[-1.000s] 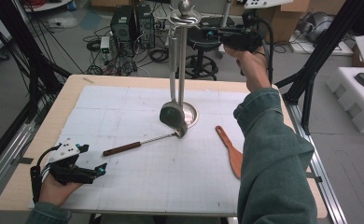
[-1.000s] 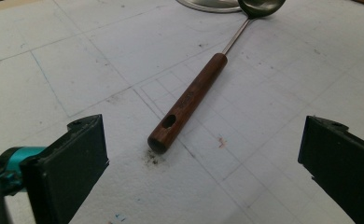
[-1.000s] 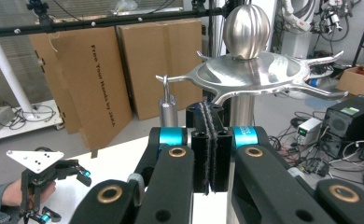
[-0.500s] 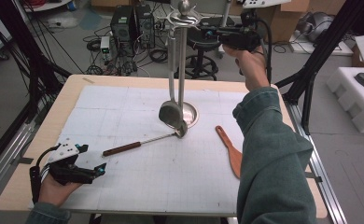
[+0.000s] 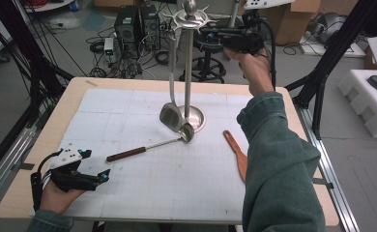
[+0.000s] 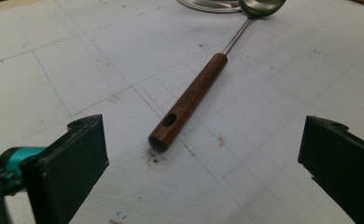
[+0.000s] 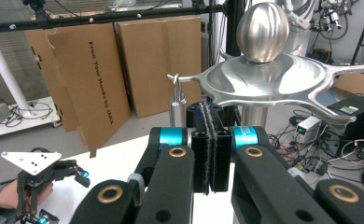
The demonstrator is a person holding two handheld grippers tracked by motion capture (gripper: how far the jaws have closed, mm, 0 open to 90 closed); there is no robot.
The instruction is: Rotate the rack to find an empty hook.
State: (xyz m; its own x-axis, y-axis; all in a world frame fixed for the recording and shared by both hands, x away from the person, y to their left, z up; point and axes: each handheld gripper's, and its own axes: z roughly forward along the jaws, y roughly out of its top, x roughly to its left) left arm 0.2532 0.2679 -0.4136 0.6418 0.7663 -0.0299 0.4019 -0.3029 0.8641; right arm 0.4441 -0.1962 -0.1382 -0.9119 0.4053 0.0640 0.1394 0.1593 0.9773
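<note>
Two grippers are at work, well apart. Nearest, the left gripper [image 5: 87, 178] rests on the table [image 5: 41, 145] at its near left corner, jaws spread wide with nothing between them, pointing at the wooden handle end of a ladle [image 6: 189, 100] just ahead. The ladle lies flat on the white mat [image 5: 128, 193], its bowl [image 5: 187, 131] by the base of the steel rack [image 5: 188, 67]. An orange spatula [image 5: 237, 152] lies to the right, beside the green sleeve [image 5: 278, 164]. Farther off, a spoon-like utensil [image 5: 171, 113] hangs from one rack hook. Up by the rack's top, the right gripper [image 7: 209, 144] has its pads pressed together, empty, just beside the hanging utensil's handle top [image 7: 177, 105].
</note>
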